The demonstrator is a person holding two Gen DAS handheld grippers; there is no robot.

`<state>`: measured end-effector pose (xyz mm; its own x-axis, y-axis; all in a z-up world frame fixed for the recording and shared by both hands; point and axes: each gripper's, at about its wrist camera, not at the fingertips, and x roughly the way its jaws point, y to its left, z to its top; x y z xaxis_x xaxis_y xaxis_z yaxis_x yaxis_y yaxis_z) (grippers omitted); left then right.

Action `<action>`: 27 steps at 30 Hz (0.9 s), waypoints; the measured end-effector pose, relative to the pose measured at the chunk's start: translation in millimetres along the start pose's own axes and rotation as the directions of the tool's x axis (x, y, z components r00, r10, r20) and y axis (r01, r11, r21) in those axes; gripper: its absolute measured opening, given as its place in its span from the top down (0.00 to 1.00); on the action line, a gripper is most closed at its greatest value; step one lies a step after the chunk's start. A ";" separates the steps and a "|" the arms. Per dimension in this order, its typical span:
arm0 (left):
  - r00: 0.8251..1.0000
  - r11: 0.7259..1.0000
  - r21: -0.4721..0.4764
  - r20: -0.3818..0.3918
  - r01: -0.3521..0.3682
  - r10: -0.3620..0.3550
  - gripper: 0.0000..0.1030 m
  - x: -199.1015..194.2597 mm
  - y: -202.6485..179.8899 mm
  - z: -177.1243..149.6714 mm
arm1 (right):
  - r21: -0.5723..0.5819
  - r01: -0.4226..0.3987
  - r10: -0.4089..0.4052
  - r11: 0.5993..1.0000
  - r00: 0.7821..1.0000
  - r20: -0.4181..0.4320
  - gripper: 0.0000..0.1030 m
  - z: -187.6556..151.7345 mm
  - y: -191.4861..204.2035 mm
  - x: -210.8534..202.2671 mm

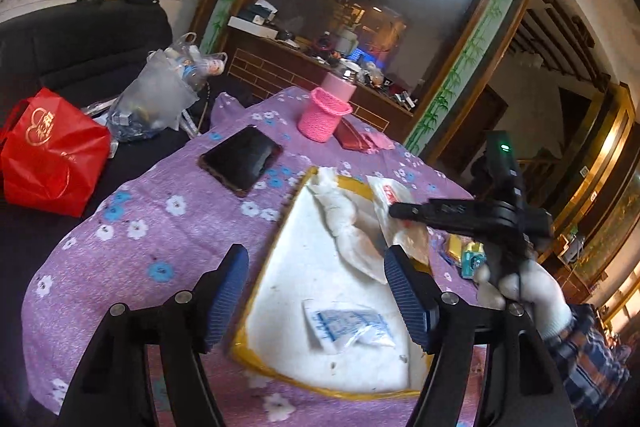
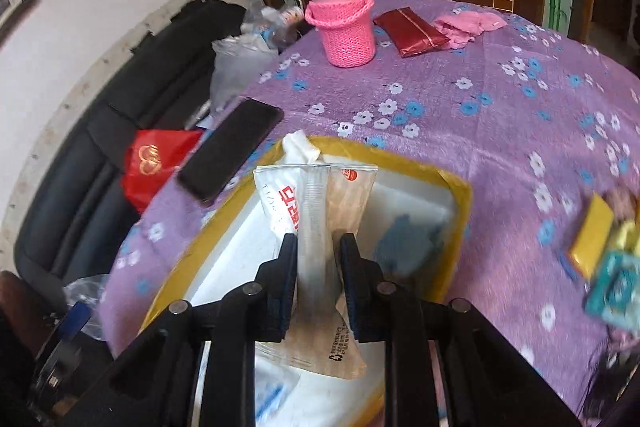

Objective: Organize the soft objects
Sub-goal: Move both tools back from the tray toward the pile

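The right tool [image 2: 318,267] pinches a packet [image 2: 320,203] over the box [image 2: 456,187], at its 12 o'clock, apparently to drop it in, while the left tool [image 1: 316,291] hangs spread above the bench [image 1: 140,227].

A table under a purple flowered cloth [image 2: 500,131] carries everything. At its centre sits a white foam box [image 1: 320,307] with yellow taped edges. At ten o'clock lies a black phone [image 1: 240,159]; at twelve, a pink knitted bottle holder [image 2: 347,31], a red wallet [image 2: 410,31] and a pink cloth [image 2: 468,25]; at three, small colourful packets [image 2: 600,255].
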<state>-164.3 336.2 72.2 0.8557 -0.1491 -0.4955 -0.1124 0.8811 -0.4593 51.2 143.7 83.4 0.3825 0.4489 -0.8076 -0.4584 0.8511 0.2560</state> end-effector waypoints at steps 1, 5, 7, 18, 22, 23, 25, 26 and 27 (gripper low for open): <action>1.000 1.000 -0.004 -0.002 -0.001 0.001 0.28 -0.4 2.1 -0.8 | 0.008 0.005 -0.005 1.000 1.000 -0.003 0.76 1.5 -2.2 5.6; 1.000 1.000 -0.003 -0.002 0.002 -0.002 0.28 -3.4 4.2 -0.8 | 0.060 0.006 -0.006 0.998 1.000 0.011 0.48 6.4 -11.9 7.1; 1.000 1.000 0.003 -0.001 0.005 -0.005 0.26 -3.0 1.2 0.0 | 0.068 -0.001 -0.002 0.998 0.999 0.036 0.47 5.1 -16.2 -5.0; 0.990 0.983 0.123 -0.058 0.134 -0.127 0.17 3.0 -62.2 -11.4 | 0.183 0.090 -0.140 0.979 0.951 0.277 0.29 -57.2 -126.1 -157.2; 0.972 0.962 0.171 -0.132 0.215 -0.194 0.12 17.3 -103.6 -21.8 | 0.299 0.158 -0.248 0.941 0.924 0.293 0.27 -92.8 -193.4 -191.8; 0.967 0.957 0.178 -0.151 0.231 -0.205 0.12 21.1 -112.6 -24.6 | 0.330 0.159 -0.260 0.930 0.922 0.287 0.27 -100.9 -208.8 -195.7; 0.953 0.942 0.201 -0.196 0.268 -0.230 0.12 30.1 -136.8 -32.1 | 0.384 0.151 -0.271 0.911 0.921 0.280 0.27 -114.9 -235.3 -200.6; 0.949 0.937 0.214 -0.213 0.277 -0.232 0.12 33.4 -146.3 -35.4 | 0.411 0.143 -0.273 0.900 0.920 0.280 0.27 -122.5 -249.6 -202.6; 0.943 0.928 0.235 -0.238 0.288 -0.232 0.12 39.0 -160.5 -40.4 | 0.426 0.137 -0.274 0.894 0.920 0.280 0.27 -127.2 -258.5 -203.5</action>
<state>-133.3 170.9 96.8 0.7129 -0.4521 -0.5361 0.2605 0.8805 -0.3961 -10.2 -202.4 113.9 0.7024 0.2559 -0.6642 -0.0159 0.9385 0.3448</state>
